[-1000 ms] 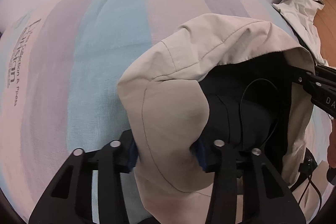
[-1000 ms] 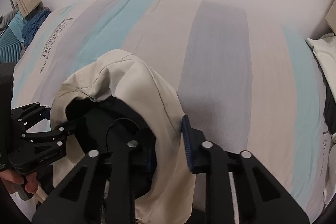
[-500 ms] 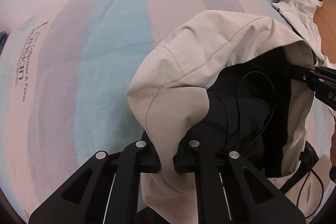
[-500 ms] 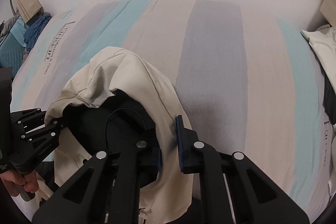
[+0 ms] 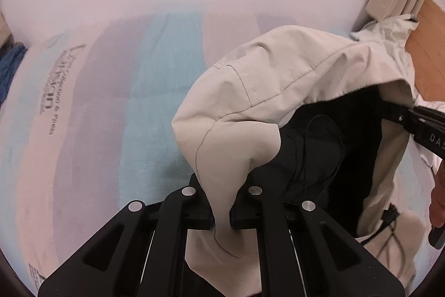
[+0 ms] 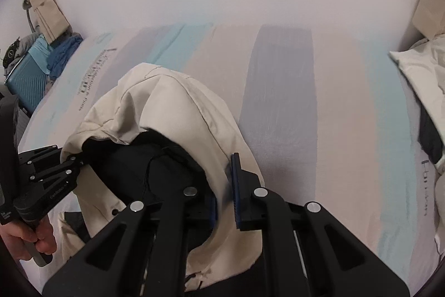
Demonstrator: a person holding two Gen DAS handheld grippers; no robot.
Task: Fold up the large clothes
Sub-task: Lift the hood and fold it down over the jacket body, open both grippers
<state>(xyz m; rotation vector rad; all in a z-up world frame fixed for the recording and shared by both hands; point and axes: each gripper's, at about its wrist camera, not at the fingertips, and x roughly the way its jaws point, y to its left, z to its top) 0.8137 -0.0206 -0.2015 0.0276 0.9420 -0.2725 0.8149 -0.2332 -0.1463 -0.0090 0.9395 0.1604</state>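
A beige hooded jacket [image 5: 278,80] with a black lining [image 5: 328,152] hangs between my two grippers above a striped bed sheet [image 5: 155,80]. My left gripper [image 5: 221,216] is shut on the jacket's beige edge. In the right wrist view the same jacket [image 6: 172,107] bulges up, lining [image 6: 155,166] facing me. My right gripper [image 6: 225,202] is shut on the jacket's other edge, with cloth pinched between its blue pads. The left gripper also shows in the right wrist view [image 6: 50,174], and the right gripper at the right edge of the left wrist view [image 5: 417,124].
The bed runs to a white wall behind. A pale pillow or bedding [image 6: 417,68] lies at the right. A blue suitcase [image 6: 27,74] with dark blue cloth stands beyond the bed's left side. Wooden floor [image 5: 428,46] shows at the far right.
Both grippers closed on the jacket's edges: the left first, the right narrowing to a pinch. The jacket has been lifted higher off the sheet.
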